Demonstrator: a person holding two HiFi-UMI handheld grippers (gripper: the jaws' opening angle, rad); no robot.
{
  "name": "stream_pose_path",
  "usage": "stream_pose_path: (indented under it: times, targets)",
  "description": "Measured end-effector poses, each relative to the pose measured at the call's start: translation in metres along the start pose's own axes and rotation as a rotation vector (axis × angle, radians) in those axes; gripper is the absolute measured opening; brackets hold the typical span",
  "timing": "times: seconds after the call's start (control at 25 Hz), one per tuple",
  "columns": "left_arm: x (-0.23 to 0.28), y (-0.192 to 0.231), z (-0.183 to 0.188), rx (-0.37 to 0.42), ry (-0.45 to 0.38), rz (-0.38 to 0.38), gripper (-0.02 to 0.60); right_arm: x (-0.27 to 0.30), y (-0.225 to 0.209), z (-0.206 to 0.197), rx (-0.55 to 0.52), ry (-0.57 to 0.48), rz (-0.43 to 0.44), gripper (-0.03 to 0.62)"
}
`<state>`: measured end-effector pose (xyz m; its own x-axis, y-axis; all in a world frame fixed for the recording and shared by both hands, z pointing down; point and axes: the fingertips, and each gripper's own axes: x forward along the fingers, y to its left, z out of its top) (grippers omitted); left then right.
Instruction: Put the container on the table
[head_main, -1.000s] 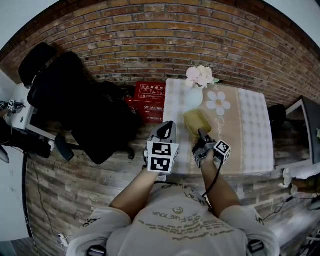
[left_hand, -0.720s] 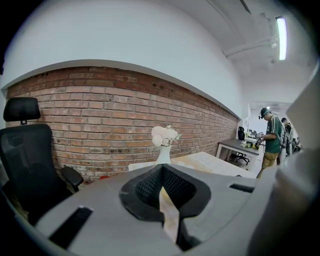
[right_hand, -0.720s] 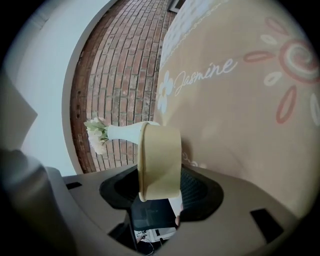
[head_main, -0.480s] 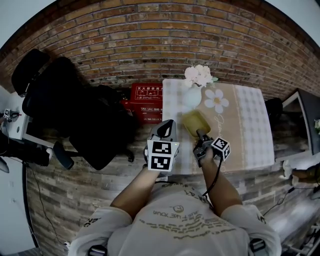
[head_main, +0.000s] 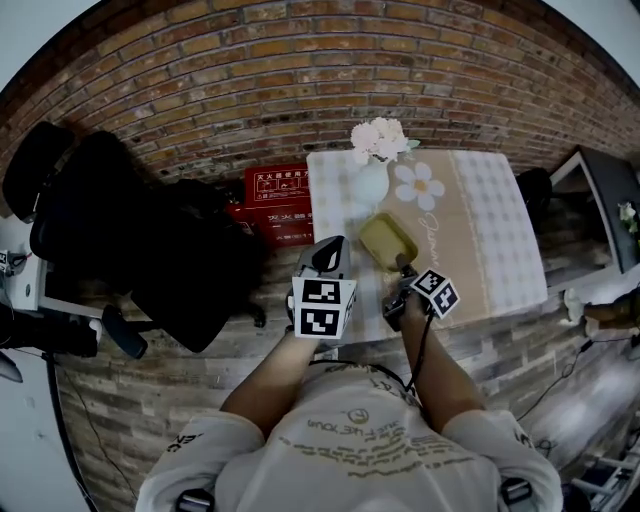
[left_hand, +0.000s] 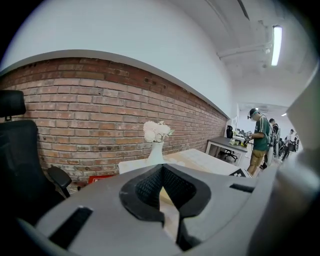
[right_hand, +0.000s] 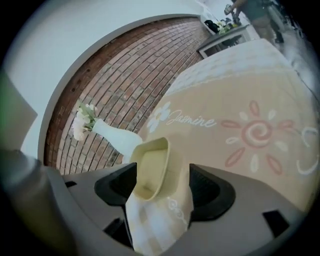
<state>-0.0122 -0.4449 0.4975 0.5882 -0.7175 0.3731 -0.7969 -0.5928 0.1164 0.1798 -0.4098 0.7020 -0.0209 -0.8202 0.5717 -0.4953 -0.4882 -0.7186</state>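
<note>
The yellow rectangular container (head_main: 388, 240) rests on the tablecloth of the table (head_main: 480, 240), near its front left corner. My right gripper (head_main: 403, 268) is just behind the container's near end, and its jaws are opening. In the right gripper view the container (right_hand: 150, 165) lies between the two black pads (right_hand: 210, 192) with a gap on each side. My left gripper (head_main: 328, 255) hovers at the table's left edge, apart from the container. In the left gripper view its jaws (left_hand: 161, 172) meet at the tips with nothing between them.
A white vase (head_main: 370, 185) with pale flowers (head_main: 378, 138) stands on the table just beyond the container. A red box (head_main: 277, 190) sits on the floor to the left, by a black office chair (head_main: 120, 230). A brick wall runs behind. People stand far off (left_hand: 260, 140).
The right gripper's jaws have spread off the container, which now lies flat on the tablecloth. The right hand has rolled and shifted a little. The left gripper has stayed in place.
</note>
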Motion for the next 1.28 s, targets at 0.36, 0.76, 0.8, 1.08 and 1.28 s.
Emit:
stream_pose_path:
  times: [0.36, 0.76, 0.8, 1.08, 1.28]
  targets:
    - [0.015, -0.038, -0.008, 0.041, 0.022, -0.132, 0.005, -0.064, -0.018, 0.032, -0.154, -0.161, -0.082, 0.003]
    - [0.025, -0.091, 0.003, 0.097, 0.010, -0.271, 0.005, -0.138, 0.054, 0.074, -0.583, -0.394, -0.076, 0.000]
    - [0.026, -0.095, 0.005, 0.103, 0.008, -0.282, 0.005, -0.147, 0.065, 0.080, -0.623, -0.428, -0.073, 0.000]
    - [0.028, -0.117, 0.011, 0.127, -0.010, -0.338, 0.005, -0.202, 0.123, 0.100, -0.862, -0.650, -0.053, 0.000]
    - [0.033, -0.130, 0.016, 0.144, -0.021, -0.362, 0.005, -0.206, 0.119, 0.099, -0.895, -0.652, -0.072, 0.000]
